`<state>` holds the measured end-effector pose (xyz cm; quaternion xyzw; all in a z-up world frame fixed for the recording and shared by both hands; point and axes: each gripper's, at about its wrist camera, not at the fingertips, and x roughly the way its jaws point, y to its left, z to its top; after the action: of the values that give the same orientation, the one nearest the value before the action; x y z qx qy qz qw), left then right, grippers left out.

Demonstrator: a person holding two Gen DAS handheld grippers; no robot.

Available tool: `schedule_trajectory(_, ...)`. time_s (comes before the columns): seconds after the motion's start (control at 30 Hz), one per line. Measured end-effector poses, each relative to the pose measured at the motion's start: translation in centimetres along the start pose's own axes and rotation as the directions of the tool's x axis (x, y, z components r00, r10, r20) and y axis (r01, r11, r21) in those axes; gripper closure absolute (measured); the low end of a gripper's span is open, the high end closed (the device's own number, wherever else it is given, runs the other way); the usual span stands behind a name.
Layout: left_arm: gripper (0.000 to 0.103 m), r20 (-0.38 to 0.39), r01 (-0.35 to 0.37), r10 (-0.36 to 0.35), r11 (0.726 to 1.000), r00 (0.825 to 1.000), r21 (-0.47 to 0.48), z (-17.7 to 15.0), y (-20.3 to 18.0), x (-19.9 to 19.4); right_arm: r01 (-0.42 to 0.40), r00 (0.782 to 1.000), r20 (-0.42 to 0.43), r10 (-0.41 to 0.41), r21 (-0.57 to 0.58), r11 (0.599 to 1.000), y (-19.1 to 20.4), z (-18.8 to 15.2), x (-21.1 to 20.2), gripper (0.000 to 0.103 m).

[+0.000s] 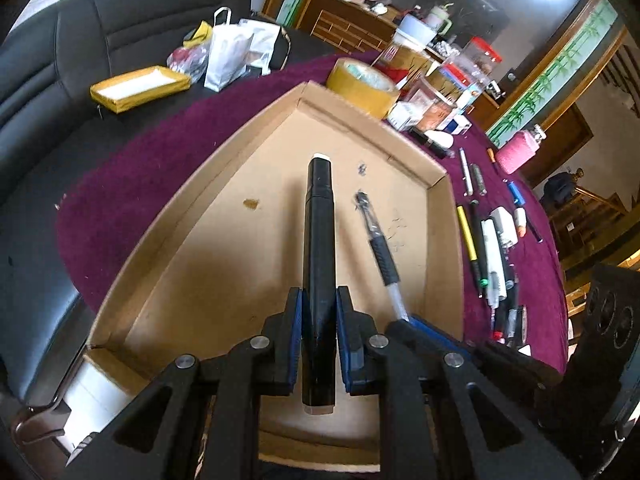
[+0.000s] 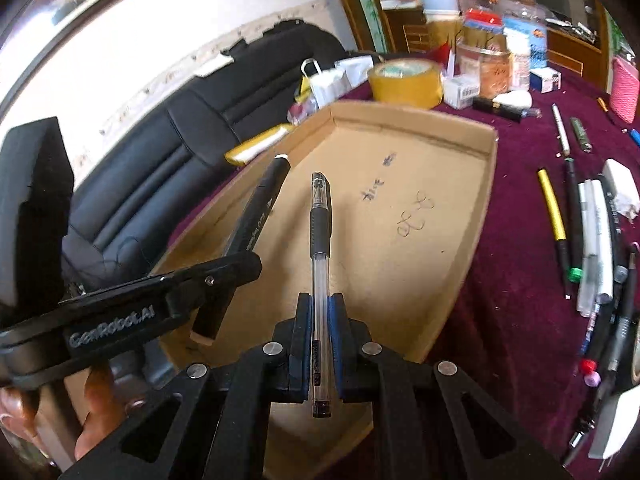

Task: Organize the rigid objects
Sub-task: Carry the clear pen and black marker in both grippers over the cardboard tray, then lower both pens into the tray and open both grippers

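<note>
Purple cloth covers my work table, with a black leather sofa behind it at ten o'clock. On the cloth sits a shallow cardboard tray, and both my tools hang over it. My left gripper is clamped on a thick black marker that points toward twelve o'clock above the tray floor. My right gripper is pinched tight on a clear gel pen with a black grip, also held above the tray. From the right wrist camera I see the marker at eleven o'clock of the pen, apart from it. At three o'clock of the tray, loose pens and markers lie on the cloth, and a roll of tan tape stands just past the tray's far wall.
</note>
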<state>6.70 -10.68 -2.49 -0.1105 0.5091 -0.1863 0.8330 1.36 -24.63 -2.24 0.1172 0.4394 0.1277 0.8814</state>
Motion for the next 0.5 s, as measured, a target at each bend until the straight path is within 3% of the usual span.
schedule_trajectory(0.13,0.088,-0.025,-0.011,0.011,1.0,1.0,-0.004,-0.3,0.1,1.0,0.014,0.999,-0.048,-0.015,-0.015,1.0,-0.1,0.0,1.7,0.093)
schedule_trajectory(0.33,0.088,-0.047,-0.055,0.057,0.998,0.997,0.024,-1.5,-0.8,1.3,0.044,0.996,-0.077,-0.05,-0.08,0.996,-0.1,-0.5,1.1,0.093)
schedule_trajectory(0.5,0.088,-0.082,-0.034,0.037,0.999,0.996,0.031,-2.4,-1.6,1.2,0.076,0.991,-0.105,-0.088,-0.116,0.99,-1.4,-1.3,-0.3,0.093)
